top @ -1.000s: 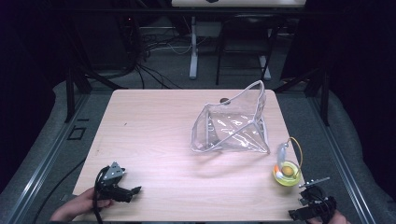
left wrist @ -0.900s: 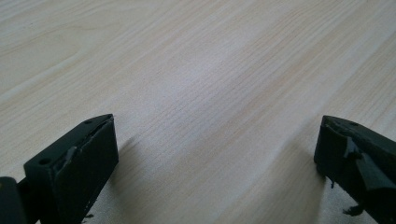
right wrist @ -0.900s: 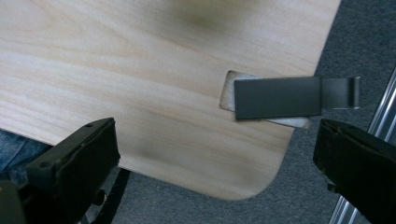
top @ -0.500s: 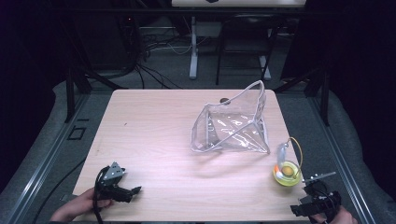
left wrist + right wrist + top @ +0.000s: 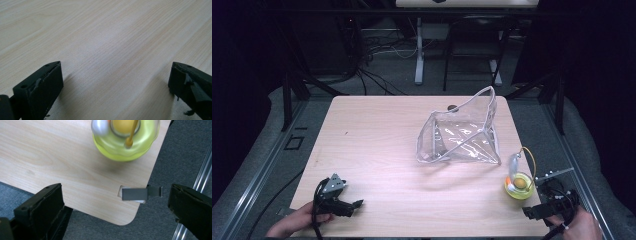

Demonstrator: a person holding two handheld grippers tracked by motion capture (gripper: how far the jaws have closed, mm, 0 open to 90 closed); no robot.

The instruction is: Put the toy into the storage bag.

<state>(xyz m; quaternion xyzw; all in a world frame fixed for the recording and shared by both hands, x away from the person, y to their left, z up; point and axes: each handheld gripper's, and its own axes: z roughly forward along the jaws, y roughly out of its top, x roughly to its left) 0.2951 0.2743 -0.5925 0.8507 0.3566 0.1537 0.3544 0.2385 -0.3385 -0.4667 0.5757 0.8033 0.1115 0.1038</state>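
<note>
A clear plastic pouch (image 5: pixel 460 136) stands crumpled and open on the right half of the wooden table (image 5: pixel 377 145). Near the front right corner sits a small yellow-green cup-like object (image 5: pixel 518 186) (image 5: pixel 125 138) with an orange ball and a pale grey piece in it, and a thin yellow loop above it. My right gripper (image 5: pixel 534 212) (image 5: pixel 115 195) hovers open over that corner, just short of the object, nothing between its jaws. My left gripper (image 5: pixel 354 205) (image 5: pixel 113 75) is open low over bare wood at the front left, empty.
A grey metal clip (image 5: pixel 140 193) (image 5: pixel 554 174) juts from the table's right edge near the corner. Grey carpet (image 5: pixel 180 150) and a metal rail lie beyond that edge. Cables and stand legs (image 5: pixel 419 55) sit behind the table.
My right gripper has shifted slightly forward and to the right at the table's front right corner. The left gripper, pouch and yellow-green object have not moved.
</note>
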